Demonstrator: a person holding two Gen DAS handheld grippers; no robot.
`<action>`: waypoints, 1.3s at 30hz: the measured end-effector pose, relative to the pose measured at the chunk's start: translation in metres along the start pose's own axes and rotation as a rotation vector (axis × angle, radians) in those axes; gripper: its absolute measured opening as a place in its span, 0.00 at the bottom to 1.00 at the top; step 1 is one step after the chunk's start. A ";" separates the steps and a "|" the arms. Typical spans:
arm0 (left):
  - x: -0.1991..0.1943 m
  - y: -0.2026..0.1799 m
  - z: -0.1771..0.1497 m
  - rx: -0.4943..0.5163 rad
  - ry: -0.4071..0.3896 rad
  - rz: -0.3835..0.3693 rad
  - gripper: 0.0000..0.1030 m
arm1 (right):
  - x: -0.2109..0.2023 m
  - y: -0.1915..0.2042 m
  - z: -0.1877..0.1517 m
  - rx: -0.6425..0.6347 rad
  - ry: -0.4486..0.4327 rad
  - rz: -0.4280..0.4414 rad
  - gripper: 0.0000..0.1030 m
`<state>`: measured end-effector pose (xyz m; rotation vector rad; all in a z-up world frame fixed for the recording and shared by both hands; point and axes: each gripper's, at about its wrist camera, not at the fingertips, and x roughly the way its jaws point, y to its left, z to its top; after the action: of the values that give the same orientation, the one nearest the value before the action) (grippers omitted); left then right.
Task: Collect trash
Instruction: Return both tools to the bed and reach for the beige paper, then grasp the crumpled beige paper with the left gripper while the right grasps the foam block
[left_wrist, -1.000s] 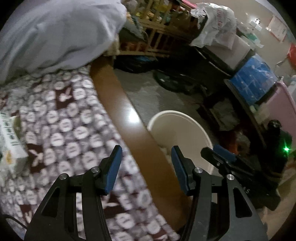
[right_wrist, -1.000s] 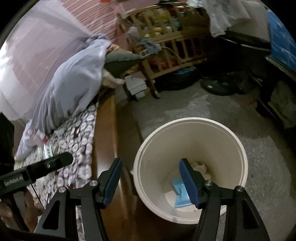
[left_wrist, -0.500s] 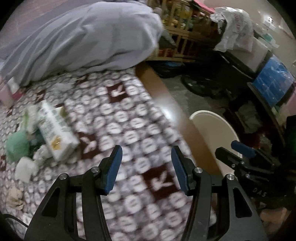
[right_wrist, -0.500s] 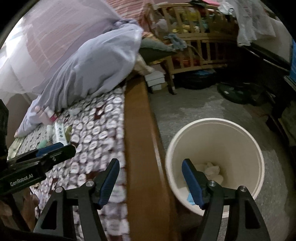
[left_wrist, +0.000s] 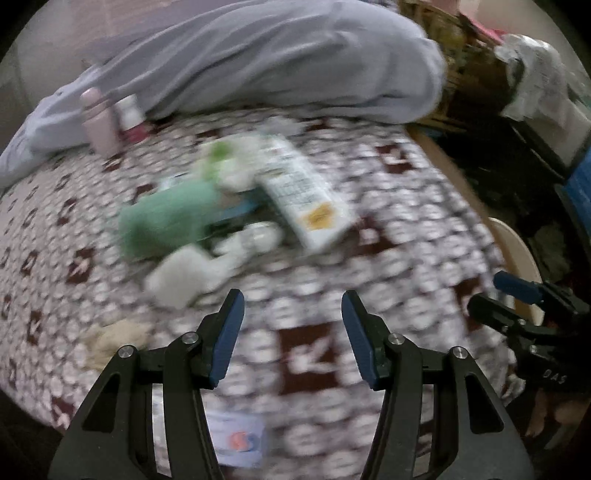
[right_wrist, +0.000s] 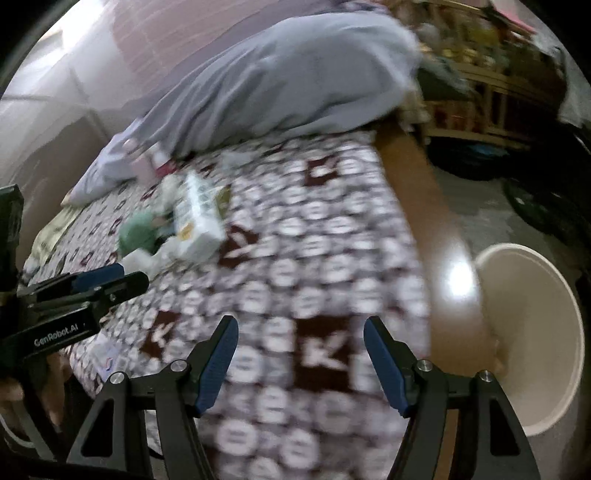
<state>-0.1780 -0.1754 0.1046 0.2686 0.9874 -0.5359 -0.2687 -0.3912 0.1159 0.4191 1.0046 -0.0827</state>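
Note:
A pile of trash lies on the patterned bed cover: a white carton, a green crumpled wad and white crumpled tissues. A beige wad lies nearer left. My left gripper is open and empty, above the cover just short of the pile. My right gripper is open and empty over the cover near the bed's wooden edge. The carton and green wad show far left in the right wrist view. The cream bin stands on the floor at right.
A grey duvet is heaped at the back of the bed. A pink bottle and a small white bottle stand by it. A wooden crib and dark clutter fill the floor beyond. A small white packet lies near me.
Both grippers have swung left from over the bin to over the bed. The trash pile has come into the middle of the left wrist view. Both stay open.

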 end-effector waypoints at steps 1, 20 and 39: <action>0.000 0.010 -0.002 -0.009 0.004 0.015 0.52 | 0.006 0.009 0.002 -0.018 0.008 0.012 0.66; 0.025 0.157 -0.047 -0.144 0.090 0.083 0.52 | 0.109 0.170 0.040 -0.304 0.095 0.181 0.67; 0.046 0.174 -0.054 -0.168 0.136 -0.079 0.57 | 0.176 0.223 0.056 -0.440 0.173 0.177 0.64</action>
<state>-0.1027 -0.0193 0.0324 0.1170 1.1726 -0.5083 -0.0715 -0.1864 0.0629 0.1106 1.1160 0.3342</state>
